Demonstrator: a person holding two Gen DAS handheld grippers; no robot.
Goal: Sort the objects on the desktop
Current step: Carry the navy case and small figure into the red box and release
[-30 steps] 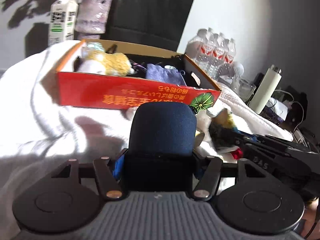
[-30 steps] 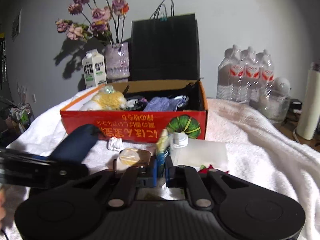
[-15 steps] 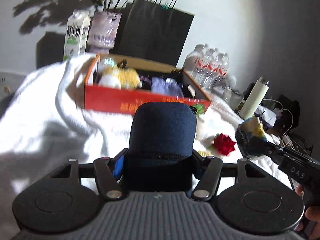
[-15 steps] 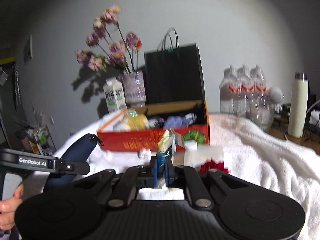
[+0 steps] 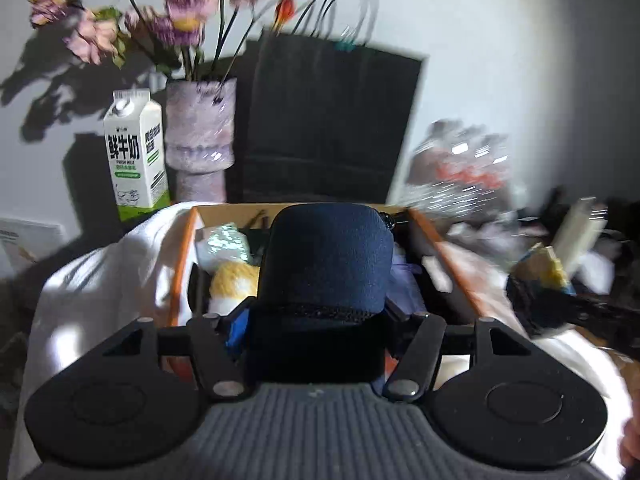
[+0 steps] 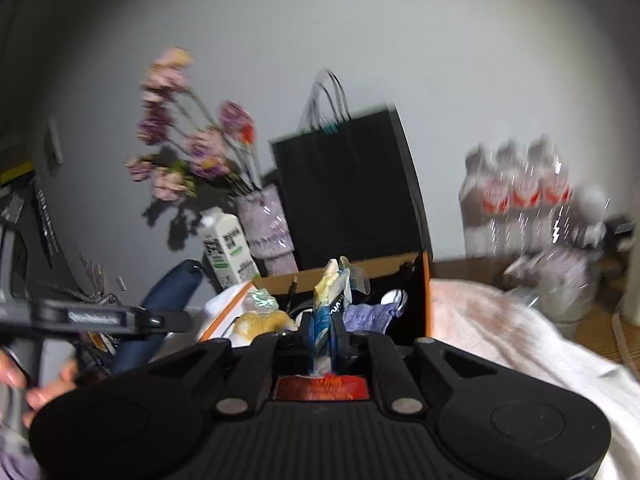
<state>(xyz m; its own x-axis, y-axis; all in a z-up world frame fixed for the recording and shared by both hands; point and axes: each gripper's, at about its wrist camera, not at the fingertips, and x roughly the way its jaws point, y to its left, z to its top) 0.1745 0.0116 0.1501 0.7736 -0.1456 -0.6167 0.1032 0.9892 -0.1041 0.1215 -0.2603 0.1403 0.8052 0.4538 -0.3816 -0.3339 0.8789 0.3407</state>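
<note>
My left gripper [image 5: 316,320] is shut on a dark blue zip case [image 5: 326,256] and holds it just above the near end of the orange cardboard box [image 5: 182,248]. The case also shows at the left of the right wrist view [image 6: 168,296]. My right gripper [image 6: 324,332] is shut on a crumpled blue and yellow snack packet [image 6: 330,300], held over the box's near wall [image 6: 320,388]. That packet shows at the right of the left wrist view [image 5: 548,268]. Inside the box lie a yellow plush [image 5: 234,284], a purple cloth [image 6: 370,316] and other items.
Behind the box stand a milk carton [image 5: 136,160], a purple vase of flowers [image 5: 200,136] and a black paper bag [image 5: 328,128]. Water bottles [image 6: 520,200] stand at the right rear. A white towel [image 6: 500,340] covers the table.
Both grippers have lifted off the table and moved forward over the box, each still holding its object. The loose items on the towel have dropped out of view.
</note>
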